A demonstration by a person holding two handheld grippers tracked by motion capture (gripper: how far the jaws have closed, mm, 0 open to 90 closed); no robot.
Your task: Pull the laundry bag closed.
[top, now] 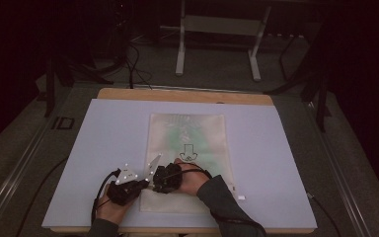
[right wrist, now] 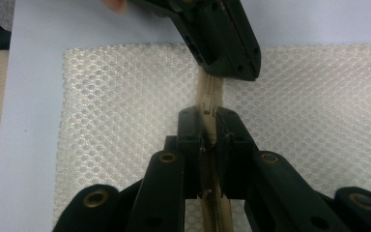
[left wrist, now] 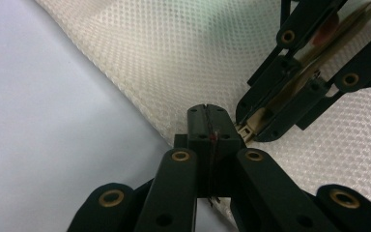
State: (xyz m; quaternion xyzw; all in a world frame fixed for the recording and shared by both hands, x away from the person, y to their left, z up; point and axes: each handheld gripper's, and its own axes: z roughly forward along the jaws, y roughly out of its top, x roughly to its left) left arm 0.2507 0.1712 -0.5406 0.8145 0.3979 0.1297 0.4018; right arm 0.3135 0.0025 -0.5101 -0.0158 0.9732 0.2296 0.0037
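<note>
Mesh bag (top: 187, 148) lies flat mid-table (top: 103, 148), near edge. Left gripper (left wrist: 207, 113): jaws clenched on bag's edge. Right gripper (right wrist: 207, 118): jaws grasping the beige zipper (right wrist: 208, 94), just beside the left.

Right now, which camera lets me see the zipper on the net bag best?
The right gripper view: the tan zipper runs straight up the middle, close up, between both grippers' jaws. The left gripper view catches a short tan piece in the other gripper's jaws. In the high view the hands cover it.
</note>
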